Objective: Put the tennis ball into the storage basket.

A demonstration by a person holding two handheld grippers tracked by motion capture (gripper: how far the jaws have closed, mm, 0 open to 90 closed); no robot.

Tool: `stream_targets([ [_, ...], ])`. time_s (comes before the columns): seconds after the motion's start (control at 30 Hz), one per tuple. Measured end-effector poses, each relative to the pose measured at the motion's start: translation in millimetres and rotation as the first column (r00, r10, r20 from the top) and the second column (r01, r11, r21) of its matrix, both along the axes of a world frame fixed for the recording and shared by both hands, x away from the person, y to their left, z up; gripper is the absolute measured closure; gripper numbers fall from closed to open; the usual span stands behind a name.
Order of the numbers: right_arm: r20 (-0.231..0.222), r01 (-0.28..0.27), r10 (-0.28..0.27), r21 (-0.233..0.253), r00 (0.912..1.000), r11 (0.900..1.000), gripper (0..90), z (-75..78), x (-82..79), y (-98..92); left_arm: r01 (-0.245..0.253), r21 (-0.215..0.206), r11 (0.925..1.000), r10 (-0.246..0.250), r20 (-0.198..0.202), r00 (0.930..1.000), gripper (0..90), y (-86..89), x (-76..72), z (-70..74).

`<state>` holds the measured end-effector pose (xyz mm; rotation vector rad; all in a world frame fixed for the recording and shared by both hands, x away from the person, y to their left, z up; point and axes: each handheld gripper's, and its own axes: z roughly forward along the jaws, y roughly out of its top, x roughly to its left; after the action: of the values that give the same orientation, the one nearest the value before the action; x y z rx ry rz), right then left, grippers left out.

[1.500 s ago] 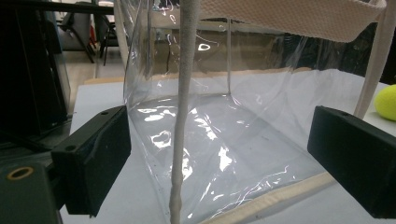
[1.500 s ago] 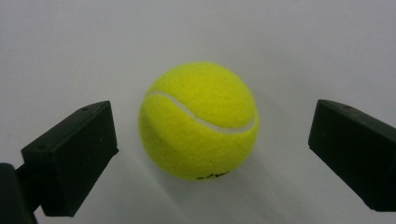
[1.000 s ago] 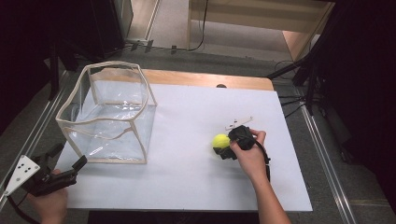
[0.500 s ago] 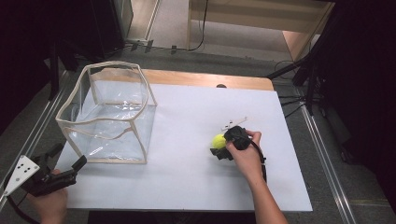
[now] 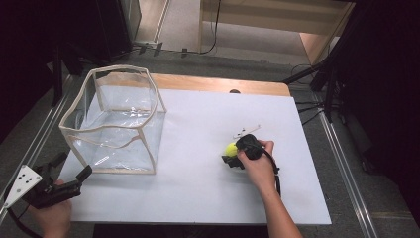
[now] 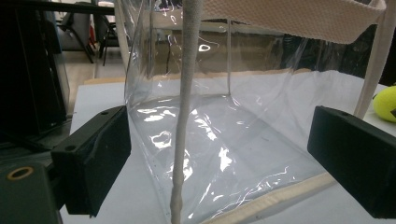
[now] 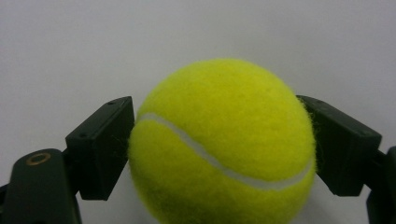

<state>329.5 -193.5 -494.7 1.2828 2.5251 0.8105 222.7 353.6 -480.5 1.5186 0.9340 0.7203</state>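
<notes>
Since a second ago, the right gripper (image 5: pixel 231 154) and the ball (image 5: pixel 231 148) have shifted slightly toward the person's left and nearer the table's front edge; the left gripper (image 5: pixel 74 171) has stayed put at the front left corner.

The yellow tennis ball sits on the white table (image 5: pixel 198 188), right of centre, well apart from the clear bag (image 5: pixel 116 124). In the right gripper view, the ball (image 7: pixel 222 144) sits between the two black jaws, each pressing against a side, so this gripper is closed on the ball. The ball's lower part is cut off by the bottom edge, and from above the hand (image 5: pixel 257 166) covers most of the gripper.

The left gripper's jaws stand wide apart, holding nothing. In its own view they frame the bag's (image 6: pixel 224 135) near corner, where a cream seam (image 6: pixel 184 116) runs up. Whether the jaws touch the bag is hard to tell. A sliver of the ball (image 6: pixel 386 103) peeks in at the right edge.
</notes>
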Motion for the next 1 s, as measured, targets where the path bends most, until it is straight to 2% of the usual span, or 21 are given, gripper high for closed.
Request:
stream_targets([
  [0.2,-0.008,-0.001,0.001,0.003,1.0,1.0,14.7,-2.9,-0.3,0.5,0.0,-0.001,1.0,0.0,0.0,1.0,6.5,0.0,0.0,0.0],
  [0.3,-0.007,0.011,-0.011,-0.005,0.9999,1.0,21.7,-3.7,-1.0,0.5,-0.001,0.001,1.0,0.001,-0.001,1.0,6.5,-0.1,-0.1,0.1],
  [0.7,-0.014,-0.019,0.019,0.009,0.9997,1.0,22.6,-2.6,-0.6,-1.8,-0.001,0.004,1.0,0.001,-0.002,1.0,6.5,-0.3,-0.1,0.1],
  [0.83,-0.018,-0.013,0.014,0.006,0.9997,1.0,22.6,-0.5,-1.2,-0.1,-0.001,0.002,1.0,0.001,-0.001,1.0,6.5,-0.2,-0.1,0.1],
  [1.0,-0.009,-0.031,0.032,0.009,0.9995,0.999,22.7,2.8,-0.6,2.9,-0.001,0.002,1.0,0.001,-0.001,1.0,6.5,-0.2,-0.2,0.1],
])
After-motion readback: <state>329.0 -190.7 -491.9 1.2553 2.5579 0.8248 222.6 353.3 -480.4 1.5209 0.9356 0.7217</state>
